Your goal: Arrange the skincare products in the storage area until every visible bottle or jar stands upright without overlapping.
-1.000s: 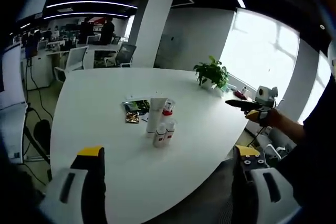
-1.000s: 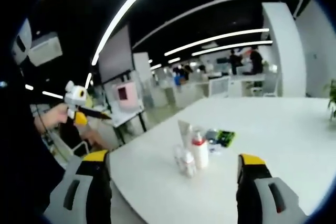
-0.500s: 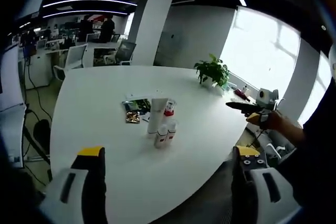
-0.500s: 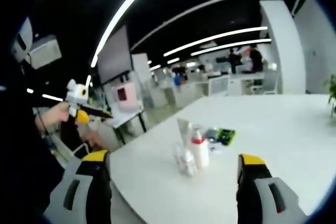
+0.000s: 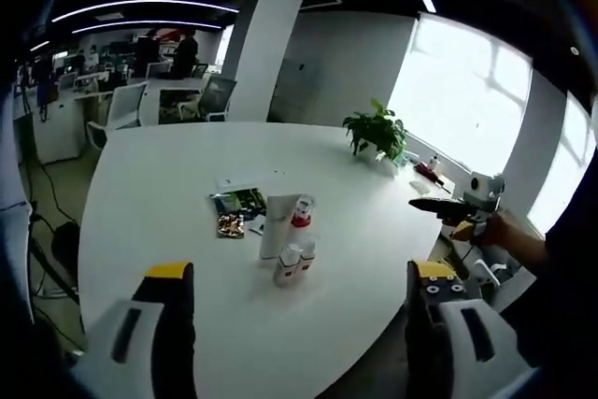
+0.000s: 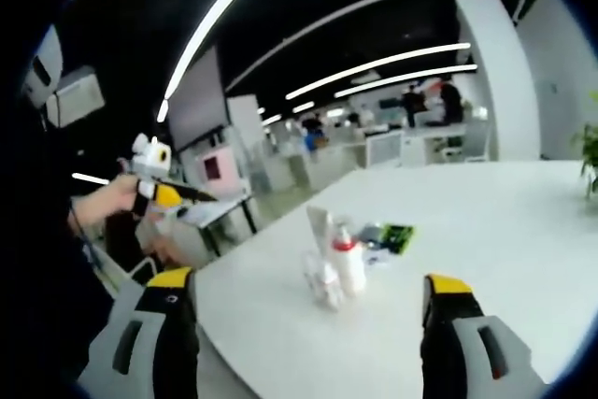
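Your left gripper point(image 5: 297, 292) is spread wide and holds nothing; your right gripper point(image 6: 308, 310) is likewise wide and empty. On the white table point(image 5: 168, 184), the tube point(image 5: 277, 224), red-capped bottle point(image 5: 300, 223) and two small bottles point(image 5: 294, 263) stand clustered at 12 o'clock from both grippers; packets point(image 5: 238, 205) lie at their 10 o'clock.

No text, brand, number or sign can be read. The white tube point(image 5: 277, 225), the small bottles point(image 5: 291, 263) and the packets point(image 5: 238, 205) on the table point(image 5: 168, 184) carry labels or print, but these are too small and blurred to make out.
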A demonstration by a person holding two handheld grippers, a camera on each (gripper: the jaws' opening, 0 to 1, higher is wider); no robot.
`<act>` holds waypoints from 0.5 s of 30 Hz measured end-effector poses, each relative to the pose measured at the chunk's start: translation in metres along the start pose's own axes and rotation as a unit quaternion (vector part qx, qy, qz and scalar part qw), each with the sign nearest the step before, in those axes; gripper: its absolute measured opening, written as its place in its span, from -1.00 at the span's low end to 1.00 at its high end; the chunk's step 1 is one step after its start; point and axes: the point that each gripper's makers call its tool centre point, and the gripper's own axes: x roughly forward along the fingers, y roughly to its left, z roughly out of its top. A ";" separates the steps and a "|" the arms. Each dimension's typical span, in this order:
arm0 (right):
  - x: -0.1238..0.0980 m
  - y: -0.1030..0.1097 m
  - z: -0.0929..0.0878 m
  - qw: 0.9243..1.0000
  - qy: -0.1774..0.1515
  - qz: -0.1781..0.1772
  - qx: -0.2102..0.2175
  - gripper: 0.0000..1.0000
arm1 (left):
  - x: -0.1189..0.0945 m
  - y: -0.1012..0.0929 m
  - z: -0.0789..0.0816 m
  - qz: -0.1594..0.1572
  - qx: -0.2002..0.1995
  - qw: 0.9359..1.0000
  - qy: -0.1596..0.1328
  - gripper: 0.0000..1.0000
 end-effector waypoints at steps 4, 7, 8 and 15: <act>0.003 -0.006 -0.002 1.000 0.002 -0.002 0.006 0.96 | 0.011 0.008 0.005 -0.004 0.002 1.000 0.009 0.71; 0.005 -0.009 -0.003 1.000 0.003 -0.005 0.009 0.95 | 0.018 0.016 0.013 -0.005 0.003 1.000 0.012 0.70; 0.005 -0.010 -0.003 1.000 0.002 -0.006 0.010 0.95 | 0.022 0.019 0.017 -0.006 0.002 1.000 0.011 0.69; 0.010 -0.014 -0.009 1.000 0.005 -0.006 0.022 0.95 | 0.042 0.036 0.035 -0.011 -0.004 1.000 0.006 0.61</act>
